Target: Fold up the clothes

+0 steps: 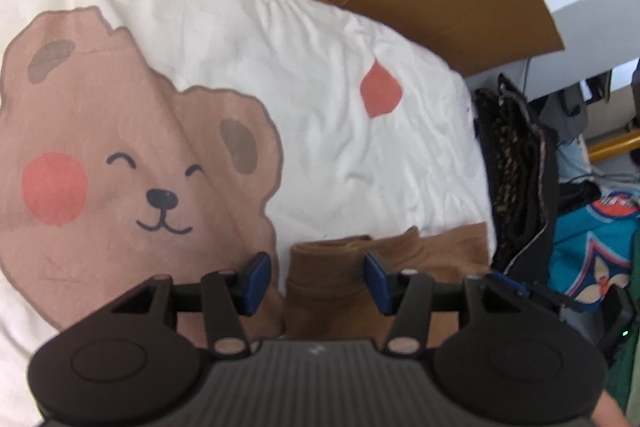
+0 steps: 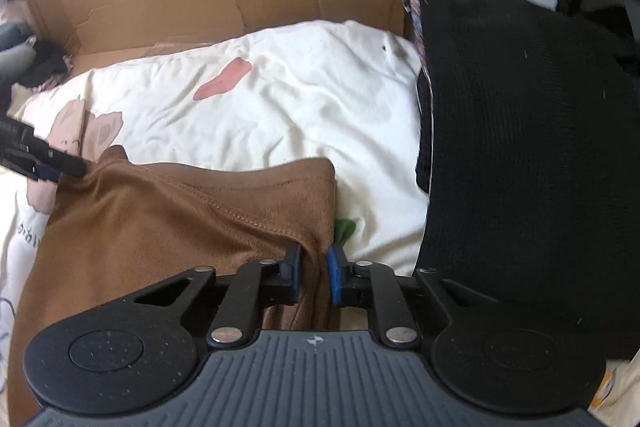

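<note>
Right wrist: right tongs point(image 2: 313, 273) pinch bunched brown garment point(image 2: 168, 211).

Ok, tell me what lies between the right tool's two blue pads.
A bunched fold of the brown suede-like garment sits between the right tool pads, clamped; the right wrist view shows it.

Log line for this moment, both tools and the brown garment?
left tool: open, over brown garment | right tool: shut on brown garment edge | garment on bear-print sheet | black pile at right
</note>
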The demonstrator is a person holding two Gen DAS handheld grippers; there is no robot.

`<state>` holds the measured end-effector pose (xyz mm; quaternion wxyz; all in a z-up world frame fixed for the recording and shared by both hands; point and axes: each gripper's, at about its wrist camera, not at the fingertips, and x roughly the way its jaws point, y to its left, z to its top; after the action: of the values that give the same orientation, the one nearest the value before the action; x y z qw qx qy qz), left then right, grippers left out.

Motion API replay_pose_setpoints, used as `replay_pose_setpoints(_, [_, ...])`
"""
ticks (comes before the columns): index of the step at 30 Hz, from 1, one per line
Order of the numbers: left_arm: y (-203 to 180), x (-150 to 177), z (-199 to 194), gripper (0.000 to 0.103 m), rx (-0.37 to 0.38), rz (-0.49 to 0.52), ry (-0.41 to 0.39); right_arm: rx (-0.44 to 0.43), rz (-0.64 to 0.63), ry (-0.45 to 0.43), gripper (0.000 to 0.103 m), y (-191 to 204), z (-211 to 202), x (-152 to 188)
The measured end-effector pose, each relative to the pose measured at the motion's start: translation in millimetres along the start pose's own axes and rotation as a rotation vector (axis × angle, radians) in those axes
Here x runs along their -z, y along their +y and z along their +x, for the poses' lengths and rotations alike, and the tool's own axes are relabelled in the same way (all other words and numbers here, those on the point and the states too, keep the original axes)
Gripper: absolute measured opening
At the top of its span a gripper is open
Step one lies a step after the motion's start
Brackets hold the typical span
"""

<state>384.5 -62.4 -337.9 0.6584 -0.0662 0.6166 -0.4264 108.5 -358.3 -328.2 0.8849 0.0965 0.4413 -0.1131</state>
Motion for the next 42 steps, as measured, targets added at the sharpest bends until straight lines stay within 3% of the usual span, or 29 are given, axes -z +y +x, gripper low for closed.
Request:
replay_pose_setpoints(2, [0.9,1.3,-1.0,0.058,0.009,0.004,0.000,0.004,0.008,-0.004,0.005,-1.7,0.2,-2.2])
replay_pose_setpoints(8, [-2.9,14.1,6.8,0.060,0.012,0.071,0.006,0.006,0.043,-0.022,0.005,-7.2,-1.9,-9.1])
replay_pose_setpoints(9, [-3.6,15.8,7.7,0.056,0.007,0.083,-0.003,-0.005,0.059,-0.029,0.006,-8.8,-5.2,-10.4])
replay_pose_setpoints(10, [-3.2,15.9,8.3,0.042,0.005,0.082,-0.009,-0.019,0.079,-0.036,0.006,-11.3,-9.8,-11.1])
replay_pose_setpoints(12, [0.0,13.5,10.4,0.028,0.014,0.056,-0.007,-0.052,0.117,-0.036,0.007,-17.8,-20.7,-8.8])
replay_pose_setpoints(15, [-2.8,11.3,8.8,0.022,0.019,0.061,-0.019,-0.073,0.149,-0.017,0.016,-24.3,-35.7,-1.1])
replay_pose_setpoints(16, [-4.6,10.9,8.2,0.021,0.018,0.069,-0.022,-0.068,0.148,-0.007,0.024,-25.1,-39.4,2.8])
replay_pose_setpoints(17, [-5.7,11.0,8.2,0.021,0.016,0.070,-0.023,-0.064,0.150,0.002,0.034,-26.3,-43.0,7.7])
replay_pose_setpoints(20, [-7.0,11.5,9.1,0.023,0.009,0.073,-0.018,-0.064,0.171,0.036,0.041,-29.0,-50.8,23.6])
replay_pose_setpoints(22, [-4.9,11.5,9.8,0.035,-0.009,0.053,-0.003,-0.078,0.183,0.064,0.041,-29.2,-51.9,34.0])
replay_pose_setpoints(28, [6.1,21.9,-0.3,0.045,0.022,-0.013,0.024,-0.110,0.152,0.130,0.041,-21.9,-52.1,57.7])
replay_pose_setpoints(38, [-2.5,50.2,1.1,0.045,0.007,0.030,0.115,-0.108,0.090,0.164,0.021,-21.8,-64.0,78.2])
replay_pose_setpoints(42, [-9.5,54.2,3.5,0.046,-0.027,0.035,0.148,-0.112,0.118,0.174,0.021,-27.1,-65.9,80.2])
